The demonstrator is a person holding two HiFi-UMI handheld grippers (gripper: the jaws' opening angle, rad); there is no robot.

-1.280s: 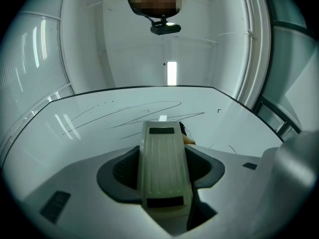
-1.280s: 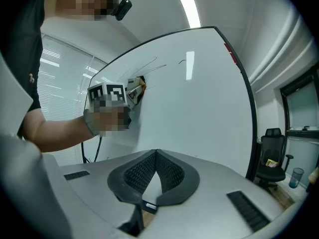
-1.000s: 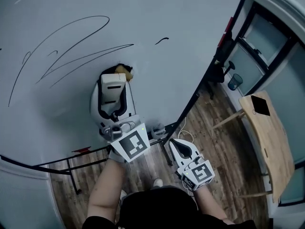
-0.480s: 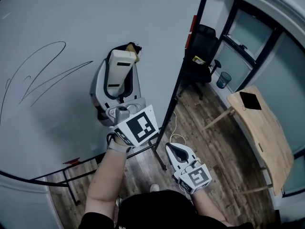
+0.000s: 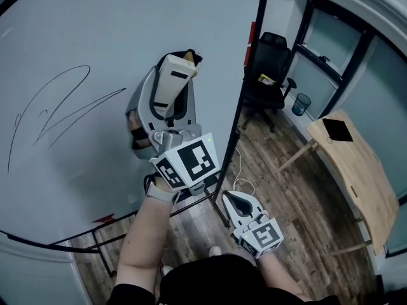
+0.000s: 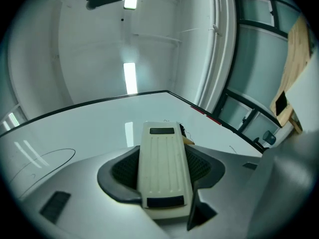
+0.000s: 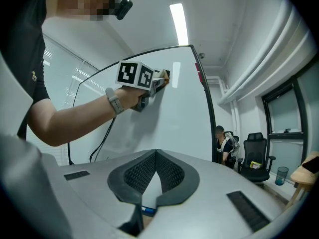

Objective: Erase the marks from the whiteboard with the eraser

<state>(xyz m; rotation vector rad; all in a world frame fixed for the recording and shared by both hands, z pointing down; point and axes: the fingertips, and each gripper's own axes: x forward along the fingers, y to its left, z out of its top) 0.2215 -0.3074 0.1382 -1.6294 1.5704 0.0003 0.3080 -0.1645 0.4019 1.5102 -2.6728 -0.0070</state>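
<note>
Left gripper clamps cream ribbed eraser against whiteboard; right gripper closed, empty.

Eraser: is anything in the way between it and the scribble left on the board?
Nothing visible. The left gripper holds the eraser up at the whiteboard, near its right edge. The black scribble lies to the left, with only bare board between. The right gripper hangs low, off the board.

Office premises. Freestanding whiteboard, black office chair and glass partitions noted. Wooden table on plank floor.
</note>
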